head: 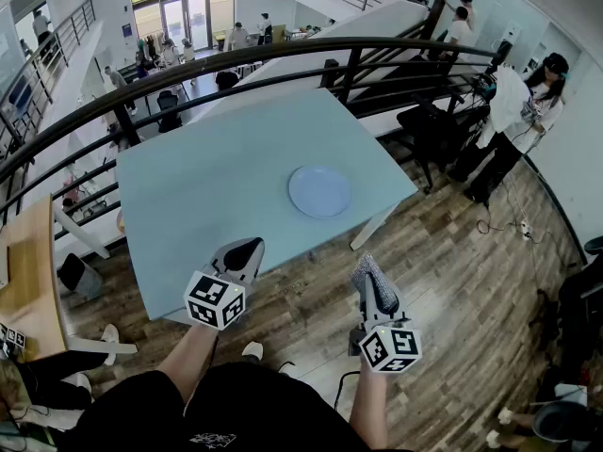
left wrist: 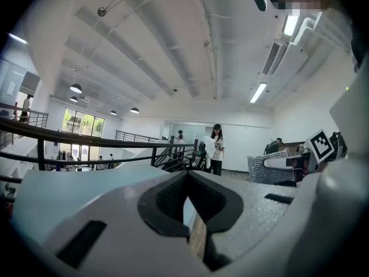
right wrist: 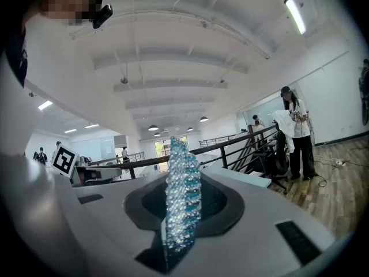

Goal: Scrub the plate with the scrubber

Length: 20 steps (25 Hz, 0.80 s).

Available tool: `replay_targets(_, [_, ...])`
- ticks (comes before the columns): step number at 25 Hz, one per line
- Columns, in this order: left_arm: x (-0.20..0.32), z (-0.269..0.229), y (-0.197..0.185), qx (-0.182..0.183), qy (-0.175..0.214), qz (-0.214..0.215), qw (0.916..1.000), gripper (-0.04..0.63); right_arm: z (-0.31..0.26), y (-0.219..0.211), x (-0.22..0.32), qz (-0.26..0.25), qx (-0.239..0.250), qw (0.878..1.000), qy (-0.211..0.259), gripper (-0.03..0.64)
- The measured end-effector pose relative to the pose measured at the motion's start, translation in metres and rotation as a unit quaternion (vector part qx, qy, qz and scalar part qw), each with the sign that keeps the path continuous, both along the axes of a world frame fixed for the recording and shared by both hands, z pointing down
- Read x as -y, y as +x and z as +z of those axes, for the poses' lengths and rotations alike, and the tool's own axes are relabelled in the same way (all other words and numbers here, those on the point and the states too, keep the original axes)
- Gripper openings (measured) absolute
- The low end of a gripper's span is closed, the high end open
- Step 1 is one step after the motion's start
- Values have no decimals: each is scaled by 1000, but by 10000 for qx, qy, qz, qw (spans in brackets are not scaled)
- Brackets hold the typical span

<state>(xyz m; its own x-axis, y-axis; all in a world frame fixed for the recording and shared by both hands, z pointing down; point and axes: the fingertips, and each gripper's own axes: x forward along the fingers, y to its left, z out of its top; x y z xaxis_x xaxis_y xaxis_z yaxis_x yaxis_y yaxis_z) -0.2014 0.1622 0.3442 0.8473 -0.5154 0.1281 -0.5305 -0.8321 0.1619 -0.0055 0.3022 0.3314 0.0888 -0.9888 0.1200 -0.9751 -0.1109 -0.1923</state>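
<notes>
A pale blue round plate (head: 320,191) lies on the right half of the light blue table (head: 207,186). Both grippers hover near the table's front edge, short of the plate. My left gripper (head: 247,246) is shut with nothing between its jaws (left wrist: 187,198). My right gripper (head: 370,269) is shut on a glittery silver-blue scrubber (right wrist: 183,189), which stands upright between the jaws. In the head view the scrubber (head: 374,281) shows as a sparkly strip. From the left gripper view the right gripper with the scrubber (left wrist: 271,167) appears at the right. Both gripper cameras point up toward the ceiling, so neither shows the plate.
A dark metal railing (head: 283,59) curves behind the table. Black chairs (head: 429,130) and a person in white (head: 513,111) stand at the right on the wooden floor (head: 452,281). A wooden desk (head: 28,271) sits at the left.
</notes>
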Motion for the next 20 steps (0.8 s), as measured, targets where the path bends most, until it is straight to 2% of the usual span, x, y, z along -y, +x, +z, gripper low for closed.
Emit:
replay_targets(7, [7, -2, -12, -123, 46, 61, 9999, 8, 5, -11, 7, 20, 1, 10000, -26, 84])
replay_targets(20, [38, 4, -18, -136, 20, 192, 9997, 8, 3, -18, 29, 172, 95, 9998, 56, 87])
